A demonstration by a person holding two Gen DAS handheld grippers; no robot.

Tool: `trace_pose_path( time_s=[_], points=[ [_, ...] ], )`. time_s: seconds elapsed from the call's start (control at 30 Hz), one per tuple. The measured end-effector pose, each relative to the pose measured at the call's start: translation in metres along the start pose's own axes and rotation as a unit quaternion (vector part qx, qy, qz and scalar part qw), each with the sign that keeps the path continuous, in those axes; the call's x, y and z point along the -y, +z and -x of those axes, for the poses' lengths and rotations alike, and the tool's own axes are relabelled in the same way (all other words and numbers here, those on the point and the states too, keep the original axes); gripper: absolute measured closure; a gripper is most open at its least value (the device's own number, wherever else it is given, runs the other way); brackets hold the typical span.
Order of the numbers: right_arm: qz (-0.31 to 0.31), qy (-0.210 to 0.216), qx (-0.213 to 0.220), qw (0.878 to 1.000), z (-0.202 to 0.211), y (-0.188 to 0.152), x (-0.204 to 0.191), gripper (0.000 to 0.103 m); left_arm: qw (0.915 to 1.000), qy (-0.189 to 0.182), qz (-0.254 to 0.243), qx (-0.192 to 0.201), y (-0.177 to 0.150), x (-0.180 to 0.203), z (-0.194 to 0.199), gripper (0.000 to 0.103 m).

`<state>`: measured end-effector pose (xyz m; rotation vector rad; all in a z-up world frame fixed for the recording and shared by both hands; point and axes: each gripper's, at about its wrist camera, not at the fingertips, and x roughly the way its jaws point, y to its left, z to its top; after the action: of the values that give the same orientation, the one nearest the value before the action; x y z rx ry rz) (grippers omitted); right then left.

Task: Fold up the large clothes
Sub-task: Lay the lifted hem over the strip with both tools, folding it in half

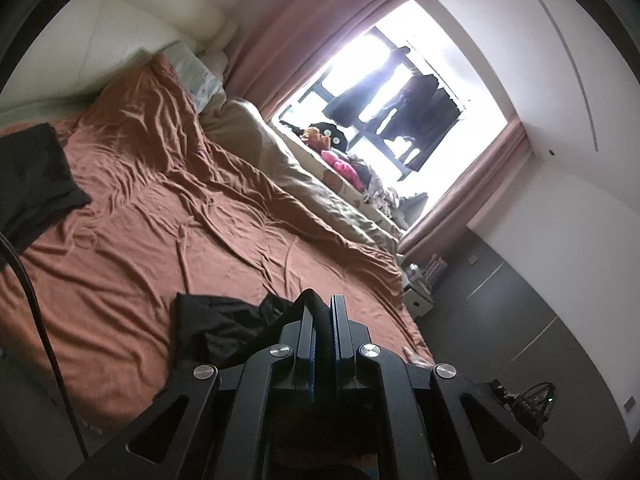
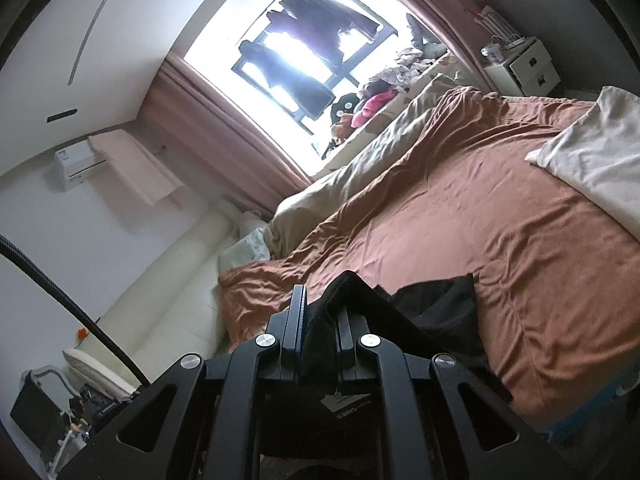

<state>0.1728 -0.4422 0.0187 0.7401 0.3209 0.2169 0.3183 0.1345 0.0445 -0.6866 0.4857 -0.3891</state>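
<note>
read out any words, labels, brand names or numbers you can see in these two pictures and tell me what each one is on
None can be read.
White tag on the black garment behind the right hand-held gripper: print too small and blurred.
Wall air conditioner: small dark mark, unreadable.
Left wrist view: no text visible.

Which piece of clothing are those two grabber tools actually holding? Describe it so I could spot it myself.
Start at the big bed with the rust-brown sheet. At its near edge the left gripper and right gripper each pinch the black garment. Unlike the white cloth lying flat, it is dark and lifted.
</note>
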Motion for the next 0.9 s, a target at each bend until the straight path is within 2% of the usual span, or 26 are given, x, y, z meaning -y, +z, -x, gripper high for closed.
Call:
trace_pose_path(
  time_s=[0.27,0.6,0.73,0.77,0.83,0.9],
  points=[
    [-0.019,-0.032,-0.021,0.999,-0.075,0.018,0.016,0.095,0.9990,0.033,0.007,-0.031,0.021,-0.029,-0.084,0.097],
    [-0.035,-0.094,-0.076,0.992,-0.176,0.027,0.038,0.094,0.9923,0.078,0.024,-0.094,0.015,-0.088,-0.189,0.096],
    [-0.057,-0.118,-0.091,0.987,-0.204,0.029,0.048,0.094,0.9881,0.098,0.023,-0.116,0.011,-0.105,-0.227,0.096],
    [-0.063,-0.125,-0.095,0.986,-0.211,0.030,0.050,0.094,0.9869,0.104,0.020,-0.122,0.009,-0.108,-0.235,0.094],
    [-0.055,-0.135,-0.102,0.984,-0.221,0.033,0.046,0.092,0.9835,0.115,0.008,-0.139,0.005,-0.114,-0.252,0.081],
    [-0.053,-0.138,-0.108,0.983,-0.228,0.037,0.042,0.088,0.9810,0.118,0.010,-0.153,0.002,-0.116,-0.264,0.048]
  ],
)
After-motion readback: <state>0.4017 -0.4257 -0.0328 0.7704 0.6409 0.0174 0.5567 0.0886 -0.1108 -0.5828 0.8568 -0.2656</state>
